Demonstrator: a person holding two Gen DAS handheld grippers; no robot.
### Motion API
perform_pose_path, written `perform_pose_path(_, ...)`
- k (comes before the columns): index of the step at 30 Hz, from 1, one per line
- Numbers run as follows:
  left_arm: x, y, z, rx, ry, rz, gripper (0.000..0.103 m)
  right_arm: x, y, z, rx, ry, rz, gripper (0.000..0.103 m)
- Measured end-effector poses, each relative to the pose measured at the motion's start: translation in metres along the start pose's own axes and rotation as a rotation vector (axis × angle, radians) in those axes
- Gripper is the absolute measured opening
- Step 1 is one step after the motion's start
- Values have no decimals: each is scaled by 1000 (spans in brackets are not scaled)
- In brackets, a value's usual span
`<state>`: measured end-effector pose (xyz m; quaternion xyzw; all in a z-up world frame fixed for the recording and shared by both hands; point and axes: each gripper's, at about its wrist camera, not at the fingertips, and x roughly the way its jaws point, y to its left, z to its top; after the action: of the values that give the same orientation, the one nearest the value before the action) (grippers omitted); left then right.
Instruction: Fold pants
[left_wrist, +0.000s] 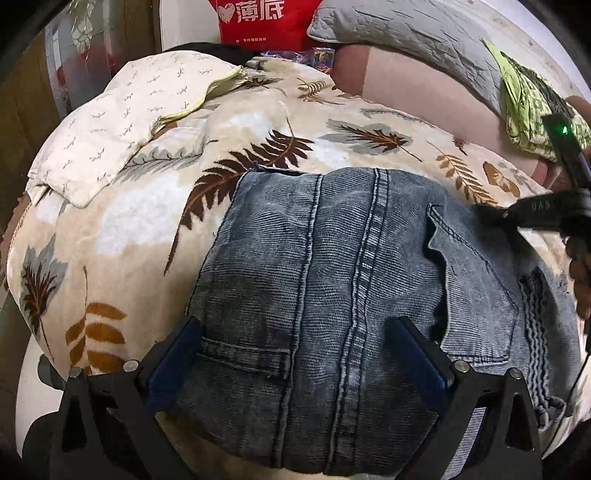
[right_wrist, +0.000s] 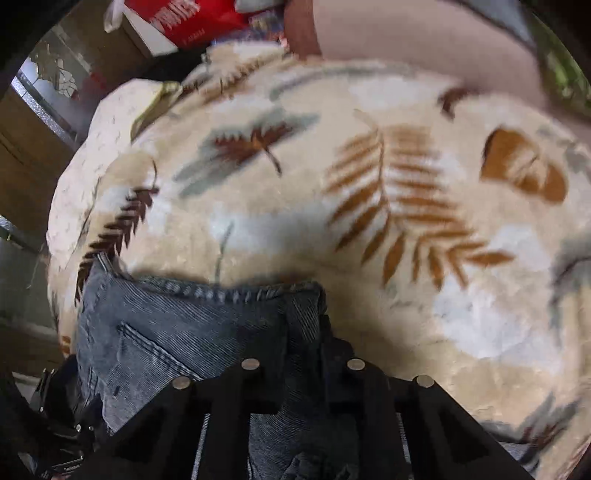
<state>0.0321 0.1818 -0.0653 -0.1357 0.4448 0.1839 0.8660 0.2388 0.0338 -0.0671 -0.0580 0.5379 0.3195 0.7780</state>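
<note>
Grey-blue denim pants (left_wrist: 332, 277) lie folded on a cream blanket with a leaf print (left_wrist: 147, 221), back pockets and centre seam facing up. My left gripper (left_wrist: 297, 325) is open just above them, its blue-padded fingers (left_wrist: 181, 354) standing wide apart on either side of the seam. In the right wrist view the pants (right_wrist: 184, 332) fill the lower left. My right gripper (right_wrist: 314, 332) is shut on a bunched edge of the denim beside the stitched hem. From the left wrist view the right gripper (left_wrist: 532, 210) shows at the pants' far right edge, with a hand behind it.
A white pillow with small sprigs (left_wrist: 122, 122) lies at the back left of the blanket. Behind it are a red bag (left_wrist: 258, 18), a grey quilted cushion (left_wrist: 406, 40) and a green patterned cloth (left_wrist: 532, 99) on a pink sheet (left_wrist: 424, 96). The bed drops off at the left.
</note>
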Motion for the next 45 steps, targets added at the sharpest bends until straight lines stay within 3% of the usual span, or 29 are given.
perform_pose_path(2, 0, -2, -2, 8, -8, 8, 102, 7, -5, 3, 4, 8, -57, 5)
perform_pose_path(3, -4, 3, -3, 8, -10, 4, 102, 18, -8, 2, 21, 45, -48, 5)
perform_pose_path(5, -4, 4, -3, 10, -15, -1, 102, 14, -11, 1, 46, 3, -19, 11)
perform_pose_path(7, -5, 4, -3, 8, -21, -9, 102, 0, -18, -1, 104, -29, 13, 27)
perform_pose_path(9, -5, 4, -3, 8, -21, -12, 102, -29, -17, -7, 133, -85, 13, 56)
perform_pose_path(10, -5, 4, -3, 7, -21, -11, 102, -40, -15, -10, 135, -114, 30, 58)
perform_pose_path(13, -5, 4, -3, 6, -21, -5, 102, -68, -5, -26, 136, -156, 122, 60)
perform_pose_path(14, -5, 4, -3, 4, -22, -4, 102, -62, 0, -31, 132, -120, 141, 61)
perform_pose_path(16, -5, 3, -4, 5, -24, 0, 102, -32, 0, -35, 109, -26, 94, 67)
perform_pose_path(17, -5, 3, -4, 9, -26, 0, 102, 0, -8, -40, 119, 84, 65, 68)
perform_pose_path(18, -5, 2, -4, 10, -27, 3, 102, 7, -13, -43, 138, 84, 79, 68)
perform_pose_path(21, -5, 2, -5, 9, -32, 4, 102, -26, -13, -44, 212, 1, 136, 68)
perform_pose_path(24, -6, 2, -5, 5, -32, 7, 102, -65, 3, -53, 159, -58, 129, 68)
perform_pose_path(26, -5, 1, -5, 6, -30, 14, 102, -84, 13, -66, 135, -81, 170, 69)
perform_pose_path(29, -5, 1, -5, 5, -31, 13, 102, -77, 35, -88, 86, -36, 215, 74)
perform_pose_path(32, -5, 2, -5, 11, -31, 9, 102, -25, 49, -107, 38, 146, 146, 77)
perform_pose_path(34, -8, 3, -5, 18, -37, 3, 102, -35, 63, -108, -16, 109, 90, 80)
perform_pose_path(37, -22, 12, -4, -25, -49, -17, 102, -62, 72, -106, -34, 49, 81, 79)
perform_pose_path(39, -38, 22, -8, -86, -79, -55, 102, -87, 79, -115, -62, -23, 47, 79)
perform_pose_path(41, -50, 35, -16, -182, -88, -112, 102, -95, 85, -130, -75, -33, 71, 81)
perform_pose_path(43, -54, 48, -26, -301, -47, -205, 102, -77, 92, -146, -129, 16, 35, 85)
perform_pose_path(44, -54, 53, -29, -344, -29, -245, 102, -55, 90, -153, -159, 85, -21, 85)
perform_pose_path(45, -54, 58, -33, -399, -4, -304, 102, -44, 93, -158, -185, 87, -47, 90)
